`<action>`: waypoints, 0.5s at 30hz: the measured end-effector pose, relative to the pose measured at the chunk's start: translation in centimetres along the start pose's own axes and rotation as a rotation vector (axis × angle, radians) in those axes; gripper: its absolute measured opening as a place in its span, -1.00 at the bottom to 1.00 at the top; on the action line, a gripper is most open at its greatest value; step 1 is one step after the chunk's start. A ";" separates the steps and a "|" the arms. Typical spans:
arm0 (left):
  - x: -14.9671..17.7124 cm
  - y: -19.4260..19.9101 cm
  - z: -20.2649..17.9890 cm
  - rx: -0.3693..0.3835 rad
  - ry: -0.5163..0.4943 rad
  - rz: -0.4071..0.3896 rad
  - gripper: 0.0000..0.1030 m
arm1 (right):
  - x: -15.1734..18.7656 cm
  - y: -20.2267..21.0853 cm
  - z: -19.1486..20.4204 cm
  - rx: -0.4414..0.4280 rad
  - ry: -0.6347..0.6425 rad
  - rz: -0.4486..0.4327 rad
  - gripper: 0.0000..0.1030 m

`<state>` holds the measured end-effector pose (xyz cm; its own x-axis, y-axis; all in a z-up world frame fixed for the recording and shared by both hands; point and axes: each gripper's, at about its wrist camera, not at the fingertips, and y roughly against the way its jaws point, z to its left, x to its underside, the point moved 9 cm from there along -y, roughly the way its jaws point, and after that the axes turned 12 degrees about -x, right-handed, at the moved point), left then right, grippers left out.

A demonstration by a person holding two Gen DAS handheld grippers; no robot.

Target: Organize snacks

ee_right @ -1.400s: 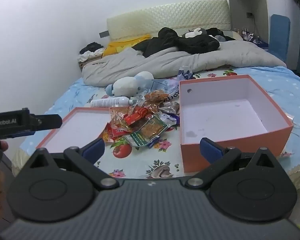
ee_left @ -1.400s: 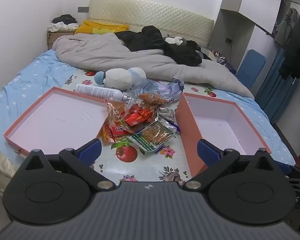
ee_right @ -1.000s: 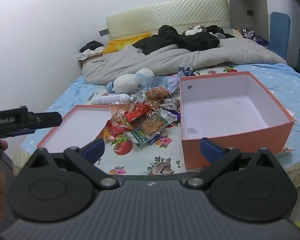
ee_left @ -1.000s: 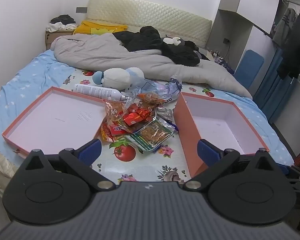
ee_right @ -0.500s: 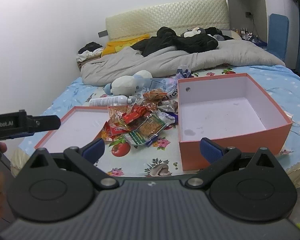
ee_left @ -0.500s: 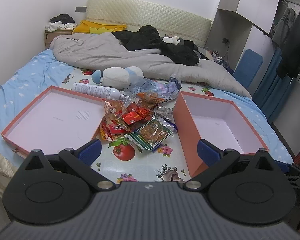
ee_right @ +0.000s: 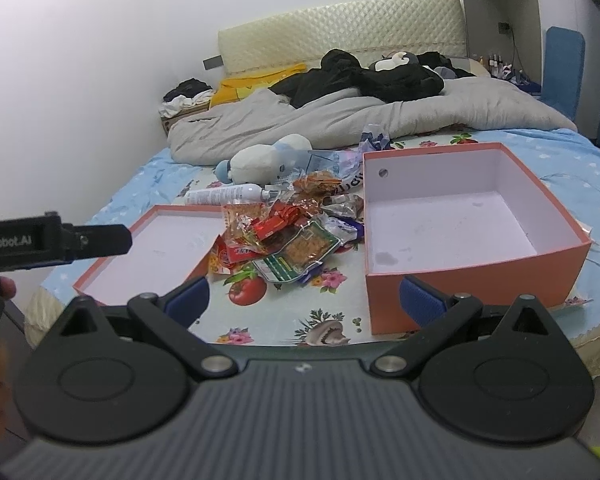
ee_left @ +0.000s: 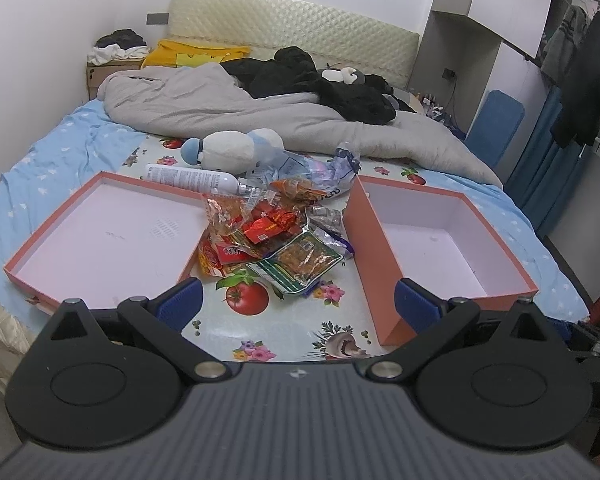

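Both wide: left gripper [ee_left: 298, 300] and right gripper [ee_right: 304, 294] hover before snack pile [ee_left: 274, 236], 2 boxes flanking.

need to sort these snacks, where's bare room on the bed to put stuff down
Both orange containers are bare inside: the deep box right of the snack pile, the shallow lid left of it. The near strip of floral cloth is free. Behind the pile, the bottle and plush toy crowd it.

Home bedroom. Bed with padded cream headboard [ee_left: 292, 20], rumpled grey duvet [ee_left: 268, 120], dark clothes [ee_left: 312, 80] heaped on top, plush toy [ee_left: 228, 150], blue star-print sheet [ee_left: 60, 148]. Garments hang on a rail [ee_left: 584, 68] by the white wardrobe [ee_left: 480, 20].
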<state>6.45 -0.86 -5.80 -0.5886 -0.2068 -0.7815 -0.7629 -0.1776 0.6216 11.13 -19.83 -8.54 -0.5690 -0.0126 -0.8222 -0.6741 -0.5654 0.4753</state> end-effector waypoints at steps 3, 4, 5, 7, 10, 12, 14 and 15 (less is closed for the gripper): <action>0.0 -0.1 0.4 -0.014 -0.004 -0.001 1.00 | 0.0 0.0 0.1 0.002 0.007 -0.003 1.00; 0.0 -0.1 0.5 -0.016 0.000 0.000 1.00 | 0.1 0.0 0.0 0.004 0.008 -0.004 1.00; 0.0 -0.2 0.6 -0.017 0.004 0.001 1.00 | 0.1 0.0 -0.1 0.007 0.006 -0.005 1.00; 0.0 -0.2 0.7 -0.018 0.012 0.001 1.00 | 0.2 0.1 -0.2 0.009 0.005 -0.006 1.00; 0.1 -0.3 0.6 -0.018 0.010 0.006 1.00 | 0.1 0.2 -0.3 0.013 0.000 -0.013 1.00; 0.1 -0.4 0.5 -0.017 0.006 0.012 1.00 | 0.0 0.3 -0.6 0.020 -0.004 -0.024 1.00; 0.0 -0.5 0.3 -0.014 0.002 0.016 1.00 | -0.1 0.2 -0.7 0.009 -0.012 -0.030 1.00; 0.0 -0.6 0.2 -0.014 0.000 0.018 1.00 | -0.1 0.1 -0.7 0.004 -0.017 -0.029 1.00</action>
<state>6.82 -0.56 -6.16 -0.6020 -0.2100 -0.7704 -0.7487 -0.1870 0.6360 11.47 -20.46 -8.62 -0.5572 0.0182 -0.8301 -0.6926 -0.5616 0.4526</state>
